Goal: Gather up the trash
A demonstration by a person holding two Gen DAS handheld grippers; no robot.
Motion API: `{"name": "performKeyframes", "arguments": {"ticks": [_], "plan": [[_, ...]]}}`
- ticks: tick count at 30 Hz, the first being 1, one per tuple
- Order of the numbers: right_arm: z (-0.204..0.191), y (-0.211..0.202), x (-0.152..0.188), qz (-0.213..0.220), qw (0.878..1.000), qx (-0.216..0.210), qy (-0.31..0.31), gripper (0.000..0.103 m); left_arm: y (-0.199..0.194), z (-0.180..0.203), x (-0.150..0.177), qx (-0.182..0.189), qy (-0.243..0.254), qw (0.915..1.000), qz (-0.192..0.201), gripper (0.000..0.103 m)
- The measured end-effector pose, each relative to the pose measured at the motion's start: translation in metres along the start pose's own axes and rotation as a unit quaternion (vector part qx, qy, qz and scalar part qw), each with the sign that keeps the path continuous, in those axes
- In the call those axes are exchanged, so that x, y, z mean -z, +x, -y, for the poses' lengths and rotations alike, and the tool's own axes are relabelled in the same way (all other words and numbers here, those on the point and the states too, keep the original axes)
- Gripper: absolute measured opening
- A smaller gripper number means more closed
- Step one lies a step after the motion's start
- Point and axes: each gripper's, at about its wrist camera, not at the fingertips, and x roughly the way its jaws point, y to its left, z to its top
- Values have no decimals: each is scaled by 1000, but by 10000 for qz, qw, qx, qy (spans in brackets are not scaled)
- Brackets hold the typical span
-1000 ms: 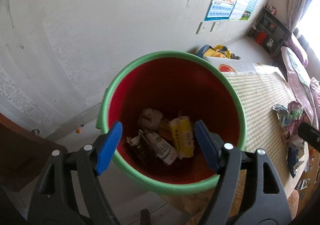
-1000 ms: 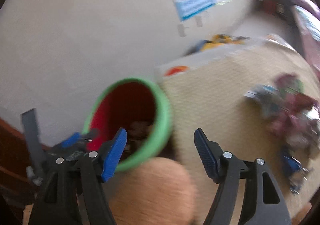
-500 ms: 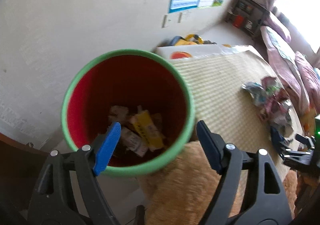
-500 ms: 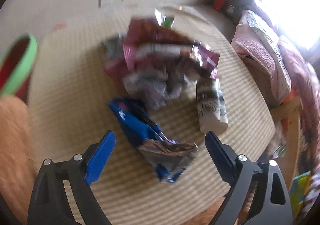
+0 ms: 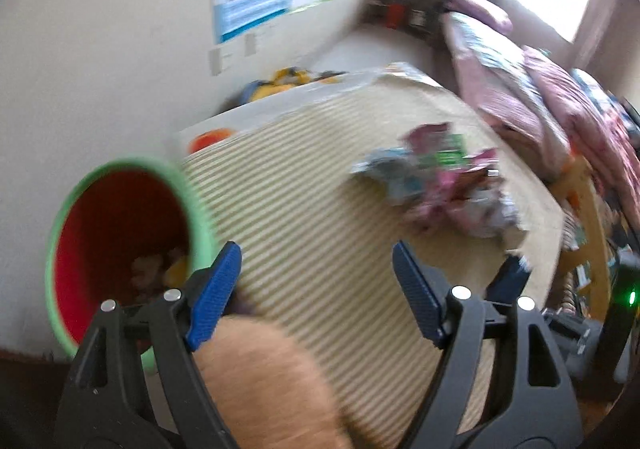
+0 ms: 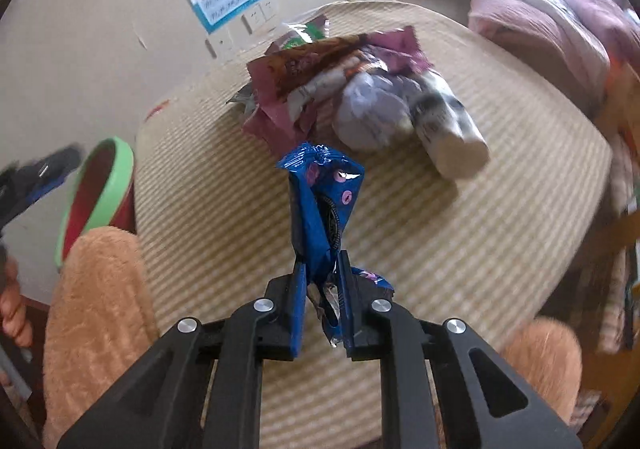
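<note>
glossy crinkled blue foil wrapper (image 6: 326,205) | ribbed woven straw-coloured mat on desk (image 6: 460,233) | smooth red plastic bucket, green rim (image 5: 120,233) | matt black plastic right hand-held gripper (image 6: 322,303)

A: Right gripper (image 6: 322,289) is clamping the blue wrapper (image 6: 322,205), jaws nearly together, lower end pinched, upper end sticking up above the woven mat (image 6: 460,241).

B: Noting what is lying behind it?

A: Trash pile (image 6: 344,89) is sitting farther back on the mat: maroon and purple wrappers, a crumpled whitish wad, a pale cylindrical container (image 6: 452,129) lying on its side at the pile's right edge, slightly blurred.

B: Left side?

A: Red bin (image 6: 100,201) with green rim is showing beside the mat's left edge, only partly visible. Other gripper (image 6: 36,177) is blurring at the far left, state unreadable. Orange fuzzy sleeve (image 6: 96,313) is filling lower left.
</note>
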Motion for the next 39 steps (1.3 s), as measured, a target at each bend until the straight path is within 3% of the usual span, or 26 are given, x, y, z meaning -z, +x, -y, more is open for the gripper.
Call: {"name": "performKeyframes", "arguments": {"ticks": [4,9,14,16,21,25,29,32,39], "plan": [[6,-6,11,12,9997,-108,196,14,23,56,-23,232,708,9972,-25,75],[19,-4,14,-40,9984,-281,485,20,53,121,-48,96,1761,9843,-52,75],[24,-1,12,-7,9976,-388,568,21,82,164,-63,144,2308,9726,-217,75],[26,-1,12,-14,9973,-443,580,22,100,175,-62,222,2445,9680,-513,75],[34,1,12,-13,9965,-540,636,23,134,184,-47,66,2486,9628,-1058,76],[40,0,14,8,9961,-589,651,23,138,177,-47,53,2286,9676,-1067,78],[48,-1,15,17,9955,-635,696,23,133,174,-51,160,2121,9706,-1128,48],[54,-2,14,22,9952,-653,729,23,124,173,-47,169,2062,9728,-1042,37],[56,-5,13,37,9950,-639,762,23,80,141,-43,458,1338,9877,-664,37]]}}
